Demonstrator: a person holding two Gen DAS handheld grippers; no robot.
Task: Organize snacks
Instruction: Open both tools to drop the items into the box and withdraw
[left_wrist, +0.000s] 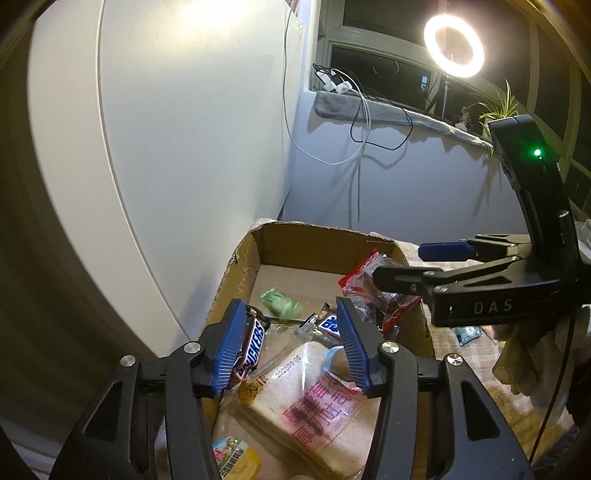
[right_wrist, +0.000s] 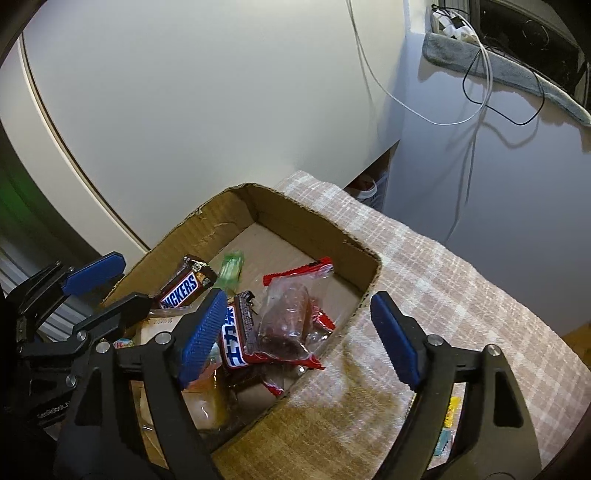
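Both grippers (jaws apart) hover over the snack-filled cardboard box (right_wrist: 258, 206), seemingly empty.

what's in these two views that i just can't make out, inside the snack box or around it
- Left wrist view: the near end of the brown cardboard box is cut off by the bottom edge and the left tongs.
- Right wrist view: the clear bagged sliced bread is mostly hidden by a blue finger.
- Right wrist view: small packets on the checked cloth are hidden by the right tongs.

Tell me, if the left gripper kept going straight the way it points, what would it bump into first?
Most likely the wrapped bread slice in the cardboard box, right below the left gripper's open jaws; depth is uncertain.
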